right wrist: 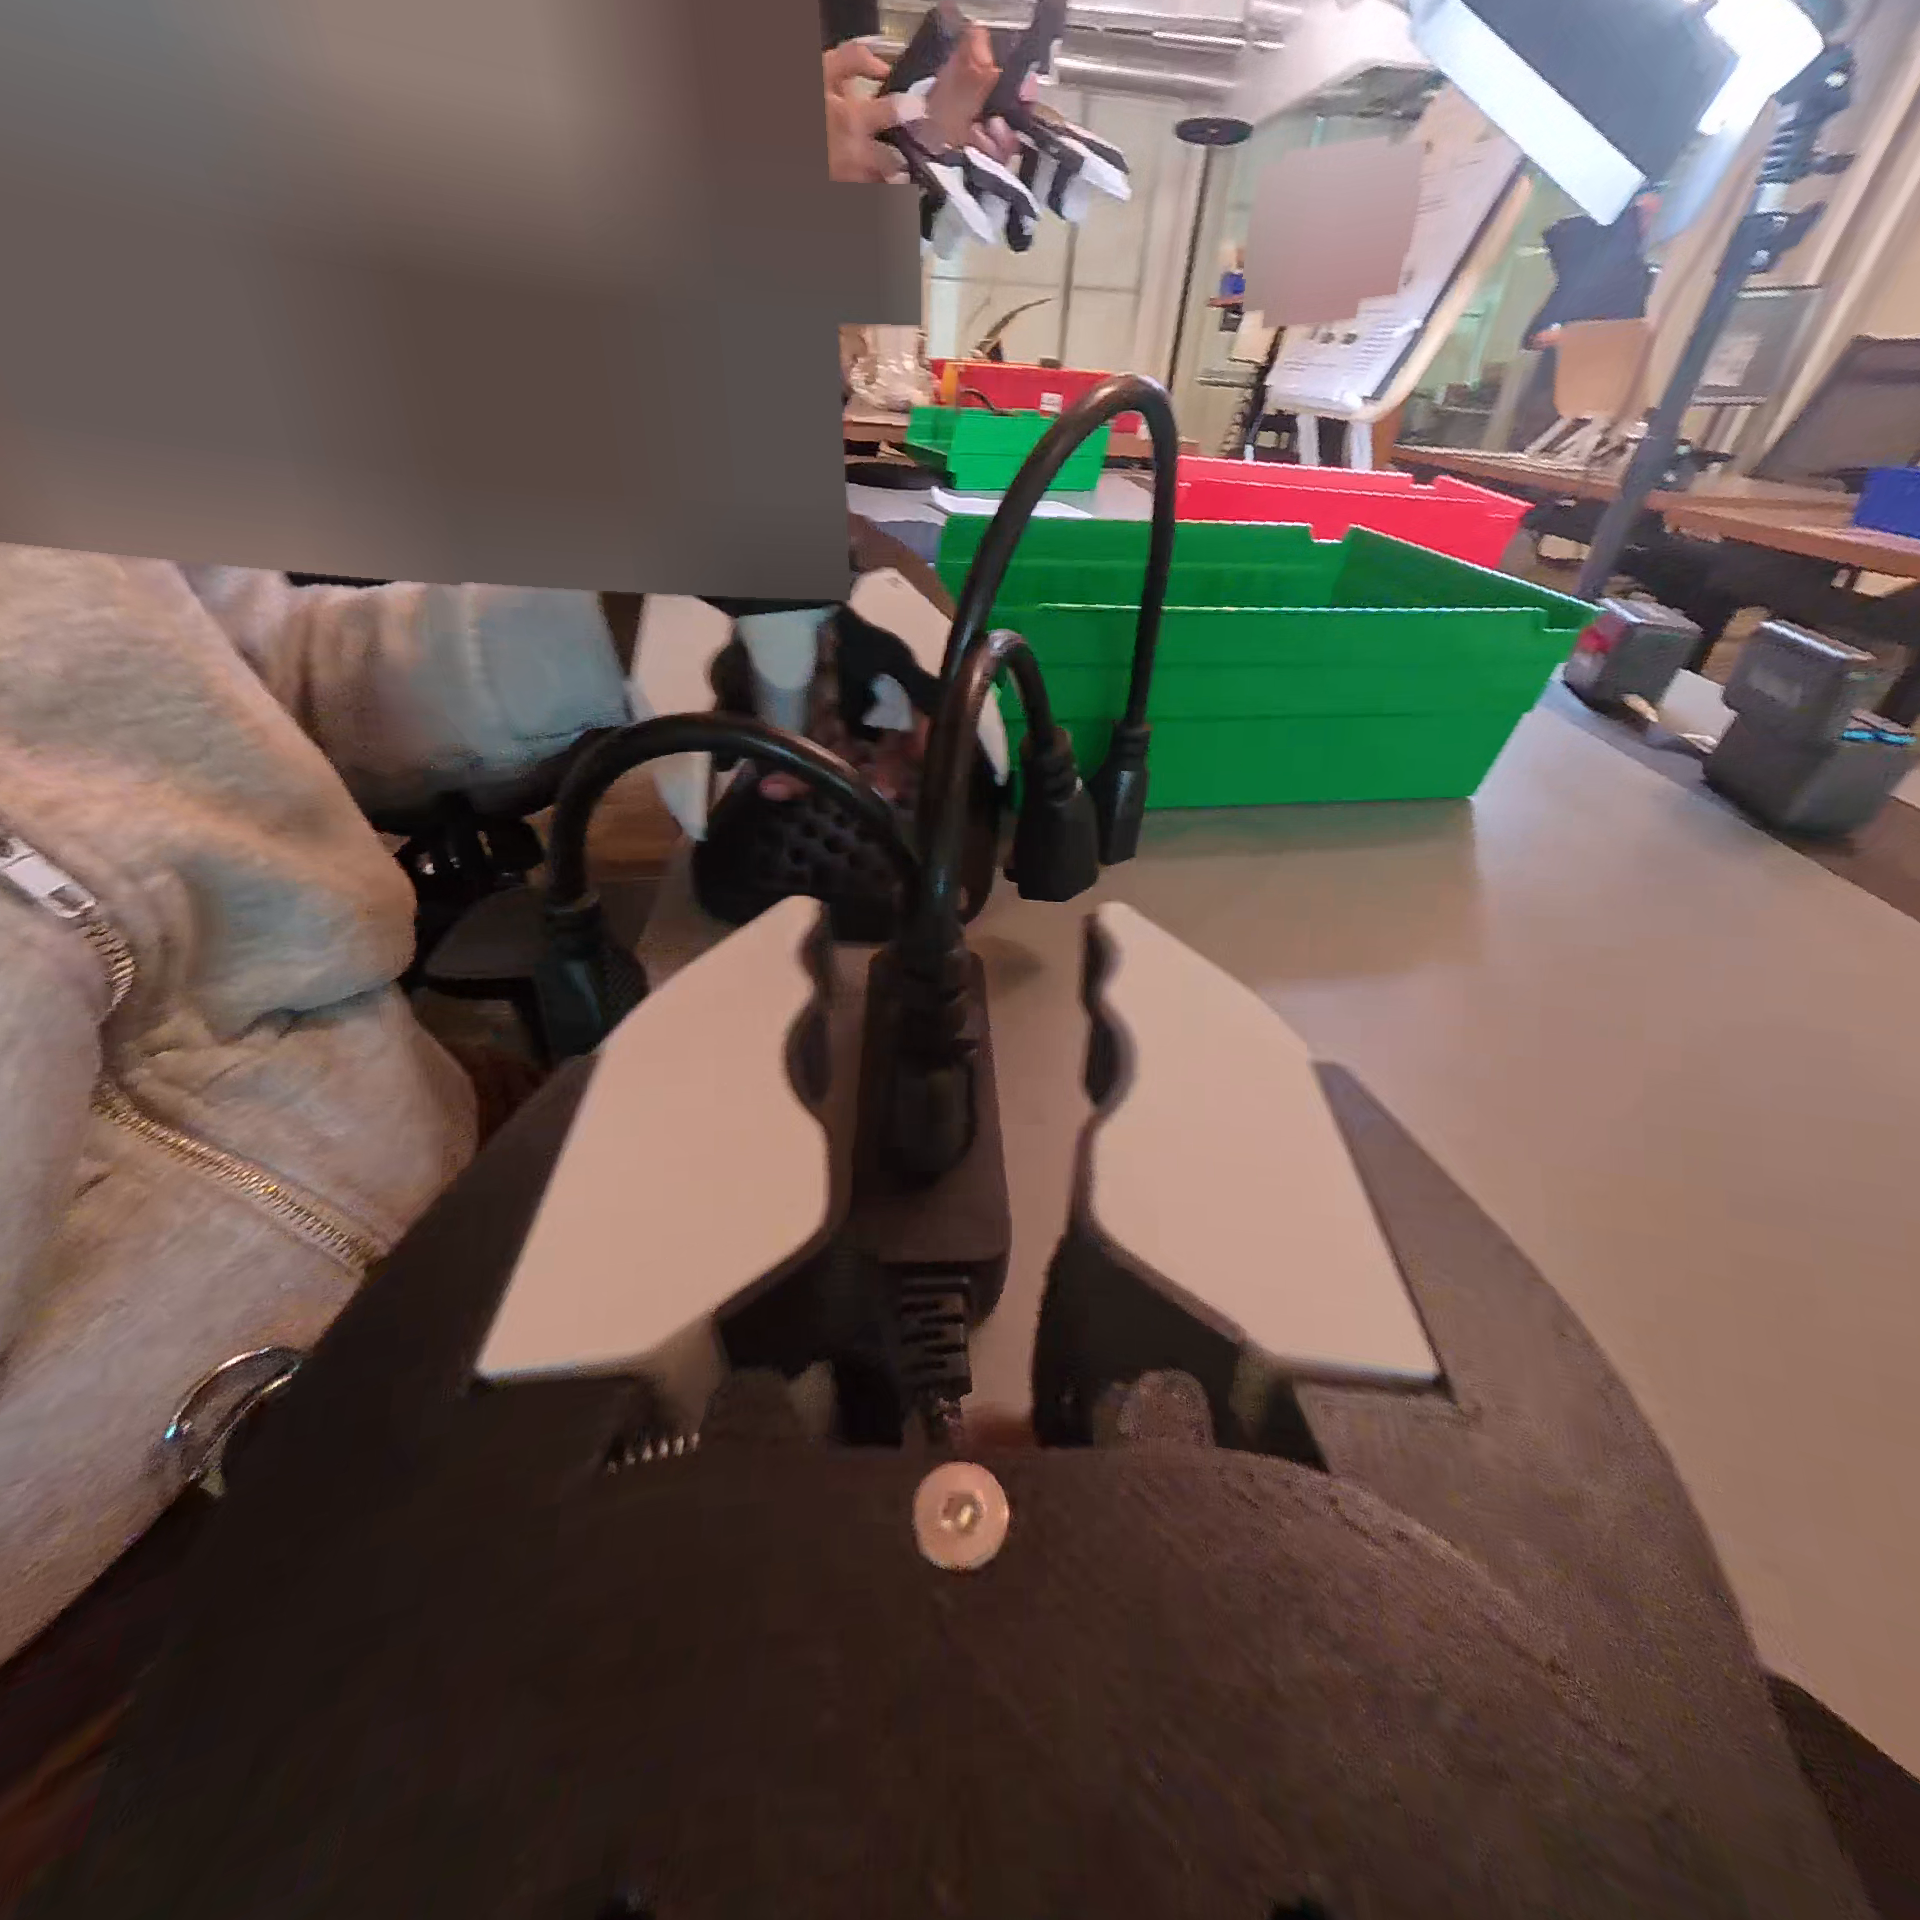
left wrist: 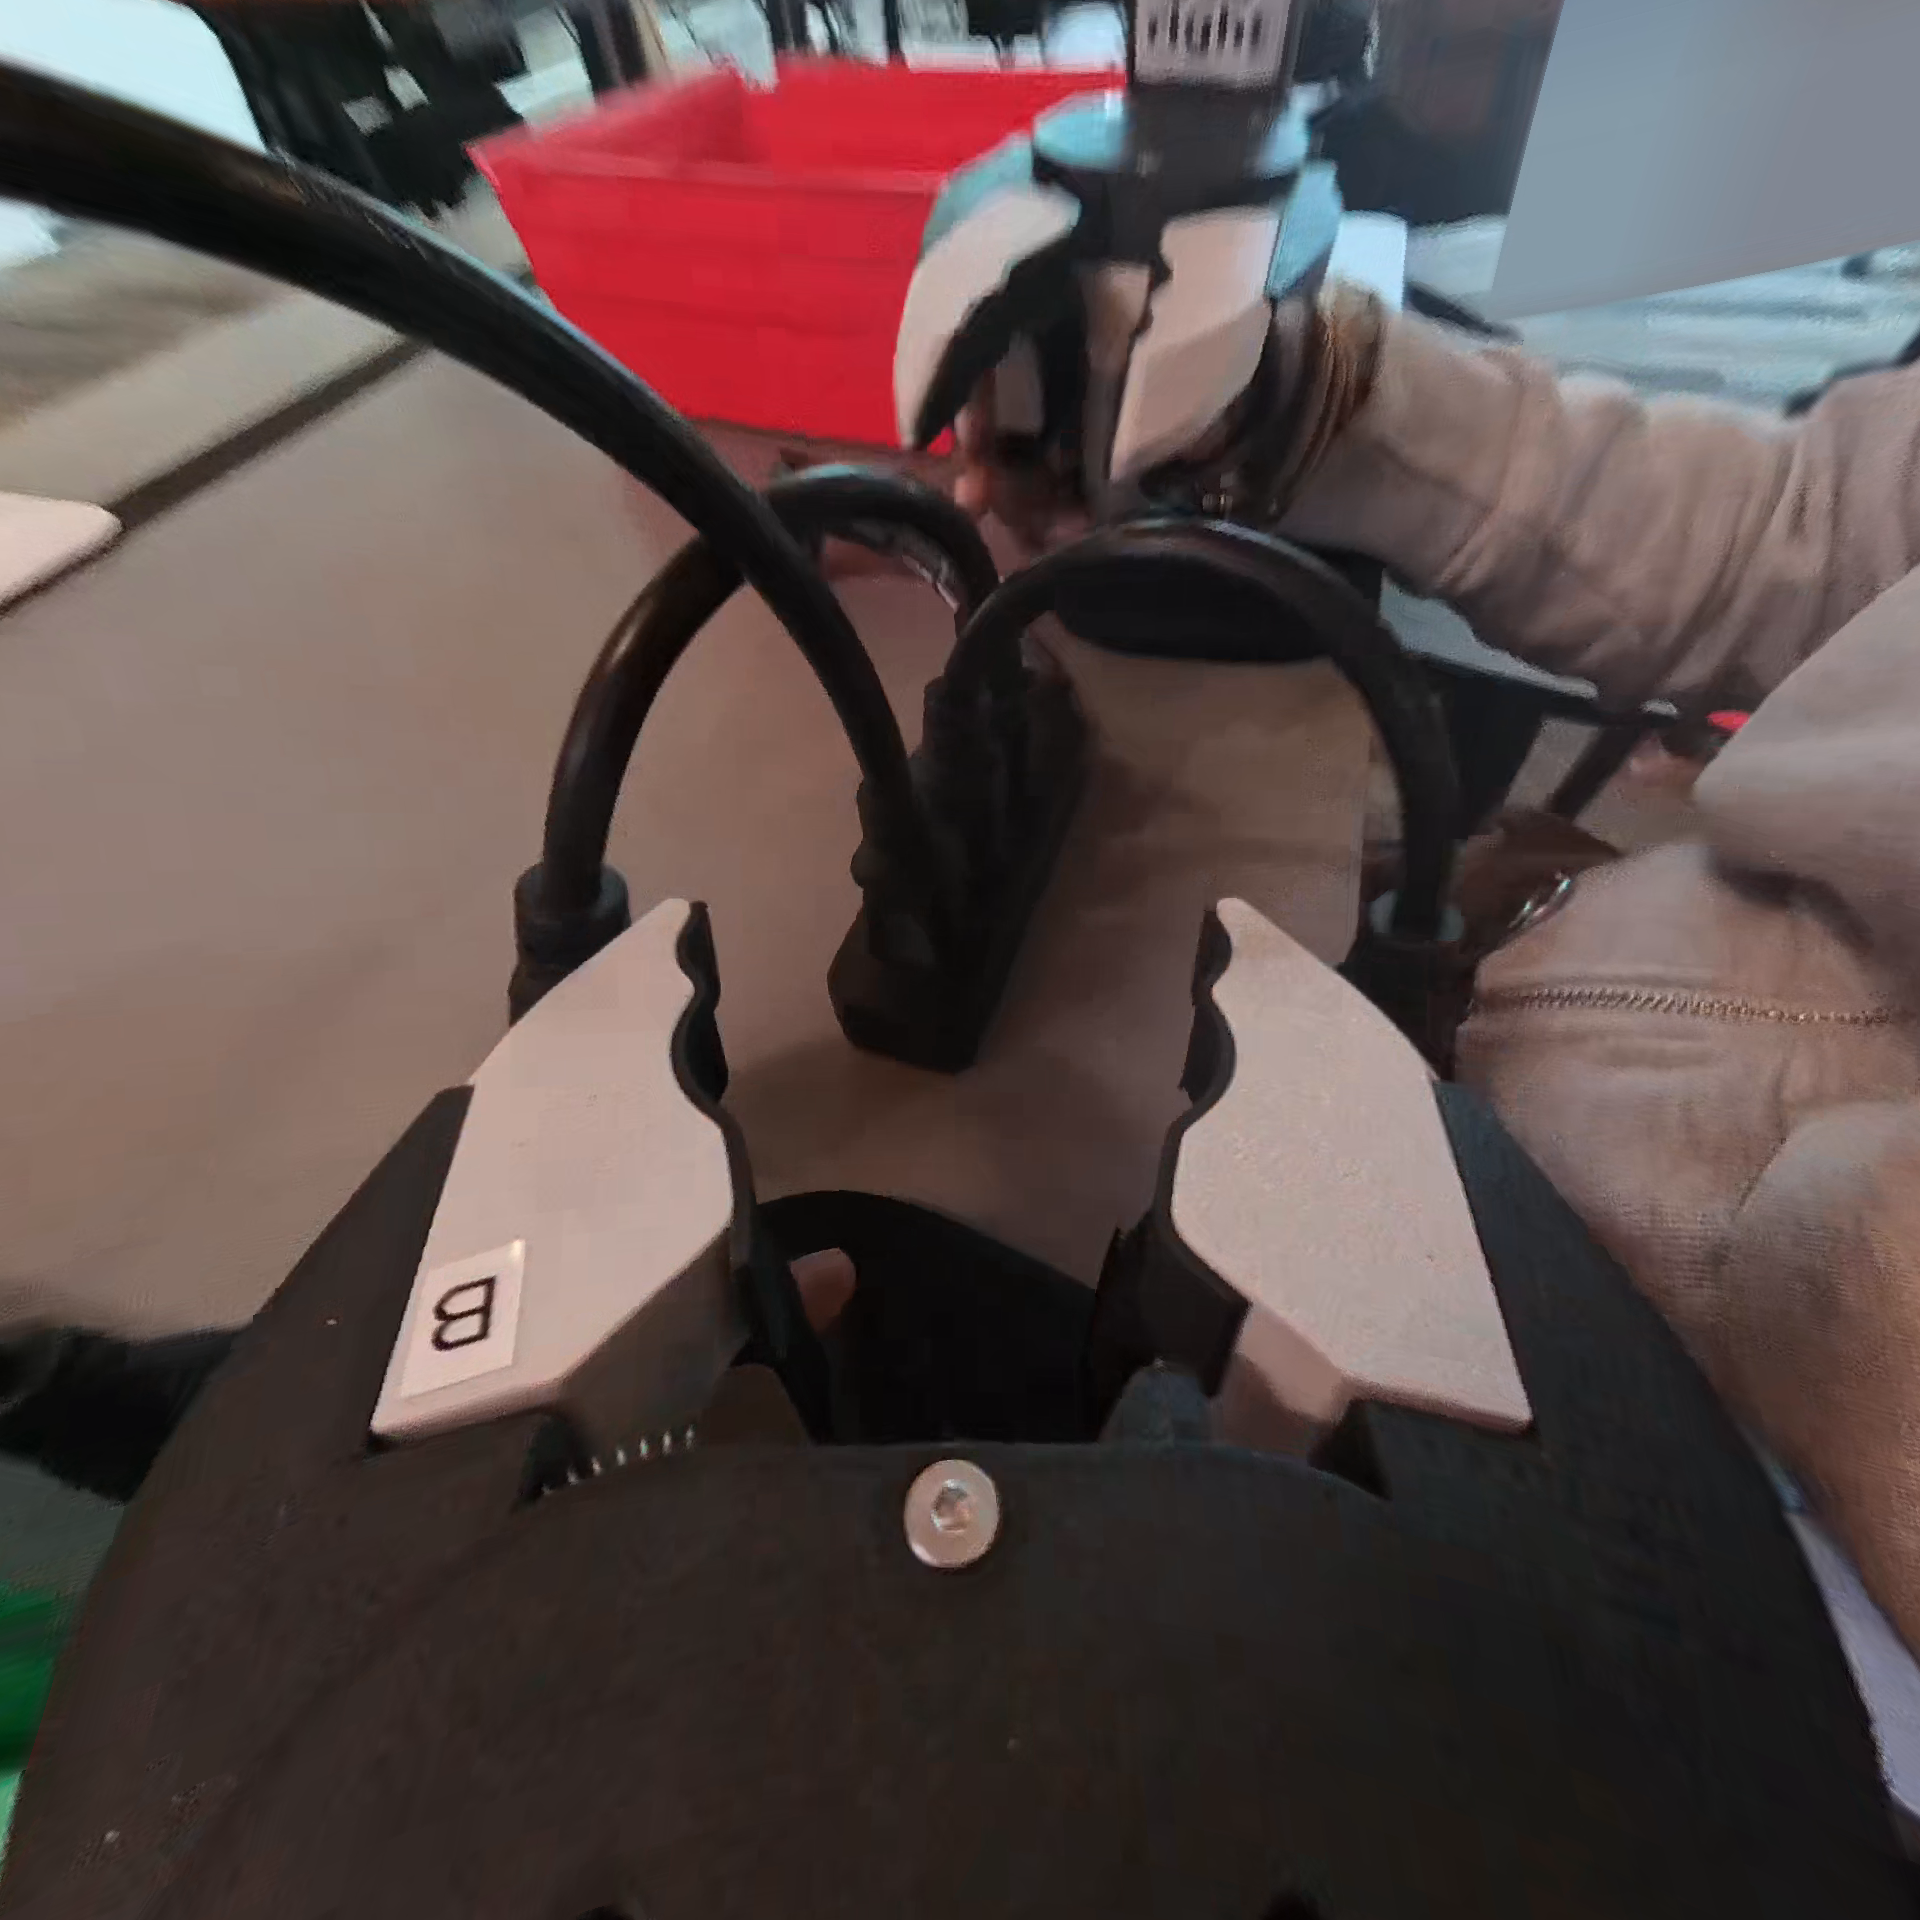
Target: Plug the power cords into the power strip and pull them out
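In the left wrist view, the left tool (left wrist: 961,1003) is released, its grey fingers spread wide over the pale grey bench (left wrist: 260,779). Between and just beyond the fingertips the long black power strip (left wrist: 951,883) lies on the bench, running away from the camera, with thick black power cords (left wrist: 644,665) arching over it. A red plastic bin (left wrist: 727,239) stands at the far side, and the right tool (left wrist: 1039,416) shows far right beside a beige sleeve (left wrist: 1558,499).

In the right wrist view, the right tool (right wrist: 951,1039) straddles the strip's near end; whether it clenches the strip I cannot tell. A black plug (right wrist: 925,1081) sits in it. A green plastic bin (right wrist: 1299,686) stands far right
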